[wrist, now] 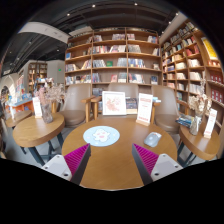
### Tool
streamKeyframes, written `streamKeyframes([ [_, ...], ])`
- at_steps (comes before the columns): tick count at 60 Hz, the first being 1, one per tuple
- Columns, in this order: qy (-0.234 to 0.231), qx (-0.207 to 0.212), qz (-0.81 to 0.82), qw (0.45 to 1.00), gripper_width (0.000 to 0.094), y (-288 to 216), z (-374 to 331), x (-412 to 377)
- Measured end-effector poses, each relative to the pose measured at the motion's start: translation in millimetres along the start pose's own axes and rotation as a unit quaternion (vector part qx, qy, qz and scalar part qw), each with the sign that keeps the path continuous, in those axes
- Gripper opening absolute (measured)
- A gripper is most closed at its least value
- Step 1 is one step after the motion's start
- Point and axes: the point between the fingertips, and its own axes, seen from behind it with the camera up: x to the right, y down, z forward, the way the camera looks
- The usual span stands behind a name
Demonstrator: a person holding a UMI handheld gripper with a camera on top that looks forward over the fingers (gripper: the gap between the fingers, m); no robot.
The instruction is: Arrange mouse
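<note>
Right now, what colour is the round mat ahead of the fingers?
Light blue with a pale mark at its middle; the round mat lies on the wooden table, seen in the gripper view.

The round brown wooden table [110, 160] looks smooth with a soft sheen. On it, the pale blue round mat [101, 135] seems matt, perhaps cloth. Beyond the table, the tall wooden bookshelves [115, 60] appear matt.

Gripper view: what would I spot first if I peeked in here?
Probably the tall bookshelves filling the back wall, packed with books. Nearer, a round wooden table holds a pale blue round mat just ahead of the fingers, and a grey mouse to the right of it. The gripper is open, holding nothing.
</note>
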Motion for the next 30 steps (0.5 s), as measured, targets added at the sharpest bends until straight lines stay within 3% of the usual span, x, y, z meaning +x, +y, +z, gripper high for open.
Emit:
streamKeyframes([
  [30,0.101,-0.04,0.007,0.994,0.0854,31.4,13.4,145.2],
])
